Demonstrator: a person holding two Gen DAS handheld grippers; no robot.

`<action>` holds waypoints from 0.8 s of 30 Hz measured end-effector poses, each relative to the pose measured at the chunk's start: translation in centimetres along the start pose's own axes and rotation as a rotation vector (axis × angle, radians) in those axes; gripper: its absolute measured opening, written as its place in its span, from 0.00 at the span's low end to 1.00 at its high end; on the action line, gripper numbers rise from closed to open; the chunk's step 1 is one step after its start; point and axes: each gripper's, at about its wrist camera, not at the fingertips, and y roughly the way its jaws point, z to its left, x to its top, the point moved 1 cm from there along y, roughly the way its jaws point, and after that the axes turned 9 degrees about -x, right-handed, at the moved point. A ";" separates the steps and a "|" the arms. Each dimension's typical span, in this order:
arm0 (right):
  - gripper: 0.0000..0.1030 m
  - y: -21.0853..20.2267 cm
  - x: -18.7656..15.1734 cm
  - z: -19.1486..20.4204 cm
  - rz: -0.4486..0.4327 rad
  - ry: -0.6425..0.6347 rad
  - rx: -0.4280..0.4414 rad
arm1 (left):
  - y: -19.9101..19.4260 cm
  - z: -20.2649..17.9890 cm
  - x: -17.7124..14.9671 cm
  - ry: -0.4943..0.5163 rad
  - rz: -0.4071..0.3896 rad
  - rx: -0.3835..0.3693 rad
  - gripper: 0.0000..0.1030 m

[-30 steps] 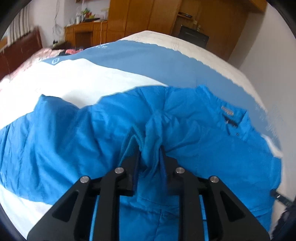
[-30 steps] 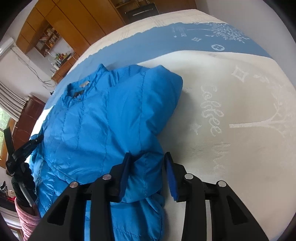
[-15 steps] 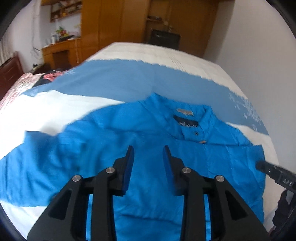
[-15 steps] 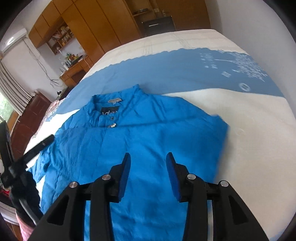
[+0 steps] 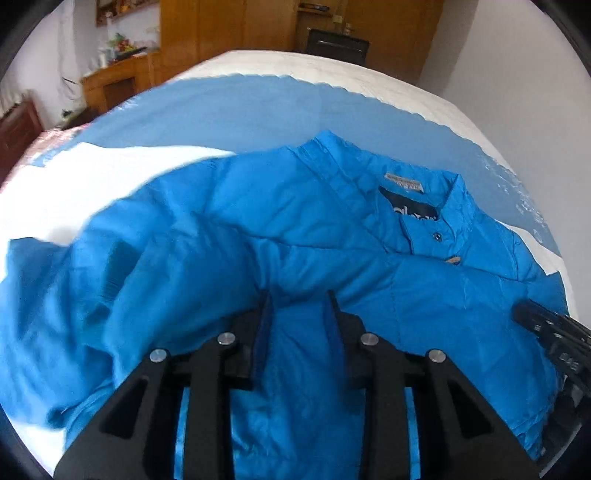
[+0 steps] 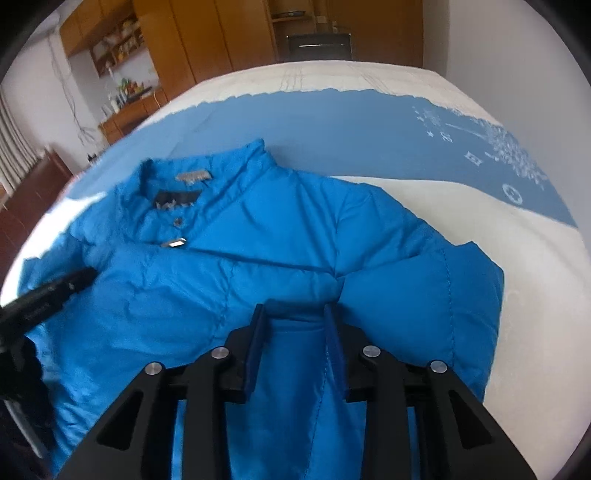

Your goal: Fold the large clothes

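A bright blue puffy jacket (image 5: 295, 240) lies front-up on the bed, collar and dark label (image 5: 413, 210) toward the far side; it also shows in the right wrist view (image 6: 288, 243). My left gripper (image 5: 299, 299) is open, its jaws low over the jacket's chest with fabric bulging between them. My right gripper (image 6: 295, 314) is open over the jacket near its right sleeve (image 6: 443, 295), with a fold of fabric between the jaws. The right gripper's tip shows in the left wrist view (image 5: 546, 328); the left gripper's tip shows in the right wrist view (image 6: 55, 288).
The bed cover (image 6: 369, 122) is blue and white with printed patterns. Wooden wardrobes (image 6: 229, 33) and a cluttered wooden desk (image 5: 114, 74) stand beyond the bed. A white wall (image 5: 524, 62) runs along the right side. A dark wooden headboard (image 5: 18, 129) is at left.
A second ago my left gripper was shut on bunched jacket fabric; it let go and is open. Both grippers swung to face the collar, then dropped lower onto the jacket.
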 end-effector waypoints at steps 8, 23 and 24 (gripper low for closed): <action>0.31 -5.2 -4.5 2.8 -0.026 -0.130 0.029 | -3.5 -4.2 -3.3 0.112 0.006 -0.058 0.28; 0.32 -2.9 -6.7 3.0 -0.009 -0.119 0.046 | -0.9 -3.6 -5.1 0.119 0.035 -0.044 0.30; 0.32 -3.5 -6.5 2.6 0.000 -0.097 0.111 | -1.4 -3.3 -4.9 0.091 0.042 -0.058 0.31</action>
